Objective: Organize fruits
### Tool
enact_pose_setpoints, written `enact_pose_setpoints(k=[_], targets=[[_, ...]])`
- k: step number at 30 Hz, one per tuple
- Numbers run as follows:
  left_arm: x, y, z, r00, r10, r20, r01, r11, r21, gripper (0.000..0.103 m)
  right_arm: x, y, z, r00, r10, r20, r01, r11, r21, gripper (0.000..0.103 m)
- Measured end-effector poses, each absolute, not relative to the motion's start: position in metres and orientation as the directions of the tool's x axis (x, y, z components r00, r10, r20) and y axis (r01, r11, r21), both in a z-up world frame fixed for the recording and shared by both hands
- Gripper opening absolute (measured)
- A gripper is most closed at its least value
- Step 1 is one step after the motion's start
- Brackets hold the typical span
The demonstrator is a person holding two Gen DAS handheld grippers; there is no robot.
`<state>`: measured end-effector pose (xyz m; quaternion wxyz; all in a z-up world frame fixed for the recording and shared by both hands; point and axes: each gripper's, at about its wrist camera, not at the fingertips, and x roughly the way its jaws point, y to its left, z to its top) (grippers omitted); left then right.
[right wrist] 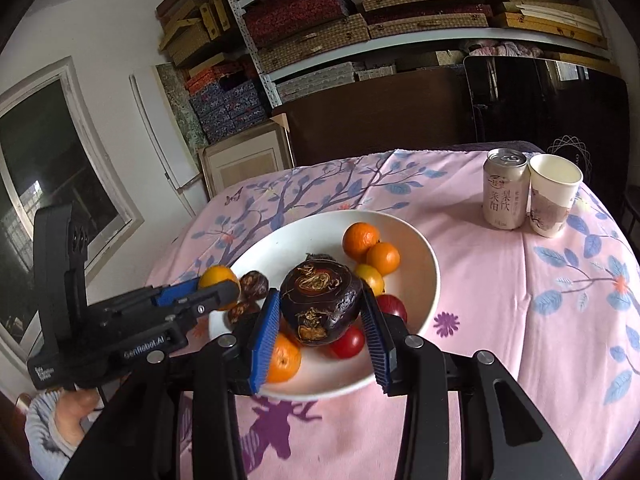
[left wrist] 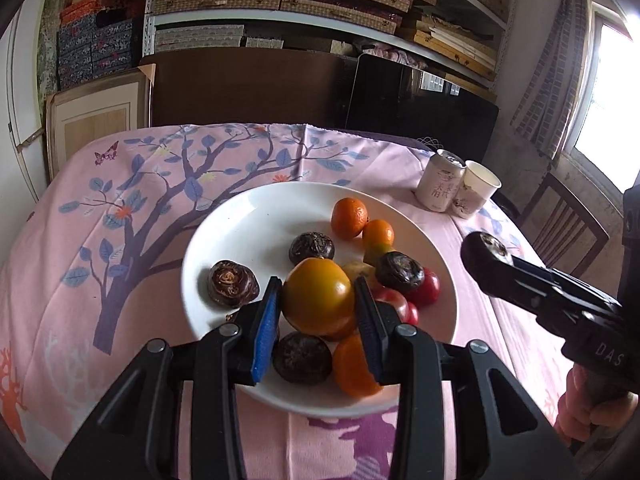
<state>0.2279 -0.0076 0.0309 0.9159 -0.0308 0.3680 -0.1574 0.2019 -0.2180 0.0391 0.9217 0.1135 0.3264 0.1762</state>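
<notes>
Left wrist view: left gripper [left wrist: 318, 308] clamps an orange fruit [left wrist: 318, 294] above the plate's [left wrist: 248, 216] near rim. Right gripper [right wrist: 320, 316] grips a dark chestnut [right wrist: 320, 306] likewise, probably for sorting. Tangerines [left wrist: 349, 218] sit at the far rim; that left half lies bare. Beyond, can [right wrist: 505, 194] and cup [right wrist: 554, 196] crowd the table's far right corner.

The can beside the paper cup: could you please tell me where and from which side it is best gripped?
Grip the can around its mid-body, coming from its free left side or from the front. It stands upright, and the paper cup sits tight against its right, so a jaw probably will not fit there.
</notes>
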Motion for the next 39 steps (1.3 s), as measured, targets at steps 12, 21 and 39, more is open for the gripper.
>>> enact_pose_setpoints(k=[12, 21, 39], targets=[[0.236, 0.017, 0.017, 0.686, -0.288, -0.668, 0.206, 0.957, -0.202, 0.074, 0.258, -0.217, 0.025, 0.684, 0.446, -0.577, -0.212, 0.879, 0.428, 0.049], [0.18, 0.017, 0.027, 0.744, -0.26, -0.615, 0.182, 0.965, -0.188, 0.09, 0.18, -0.206, 0.042, 0.749, 0.378, -0.544, -0.259, 0.923, 0.284, 0.061], [0.076, 0.013, 0.01, 0.801, -0.103, -0.59, 0.066, 0.994, -0.083, 0.098, 0.074, -0.231, 0.001, 0.79, 0.317, -0.525, -0.199, 0.942, 0.27, 0.076]])
